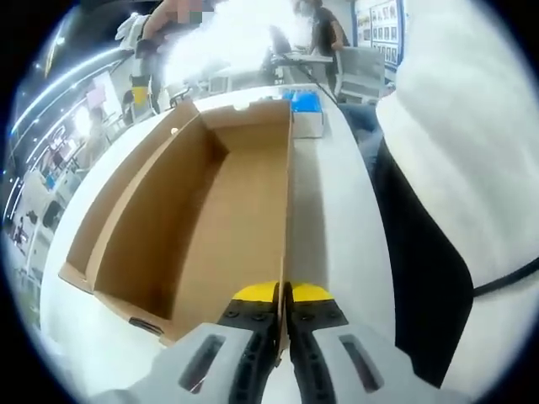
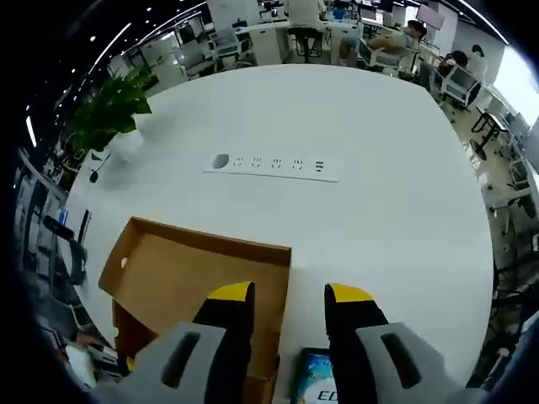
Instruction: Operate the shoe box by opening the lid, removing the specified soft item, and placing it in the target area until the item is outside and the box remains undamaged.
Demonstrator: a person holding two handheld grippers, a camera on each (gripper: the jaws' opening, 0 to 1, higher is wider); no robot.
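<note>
- Cardboard shoe box (image 1: 210,210) sitting open on white table (image 2: 379,210), inside bare.
- Left gripper (image 1: 284,293) pinched tight on box's right side wall.
- Right gripper (image 2: 289,296) hovering above box, jaws spread, holding nothing.
- Blue-labelled packet (image 2: 316,374) just beside box.

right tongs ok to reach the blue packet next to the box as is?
Probably yes. The right tongs are open and hang just above the blue packet, which lies on the white table beside the cardboard box. Nothing sits between them; the box wall is close on one side.
</note>
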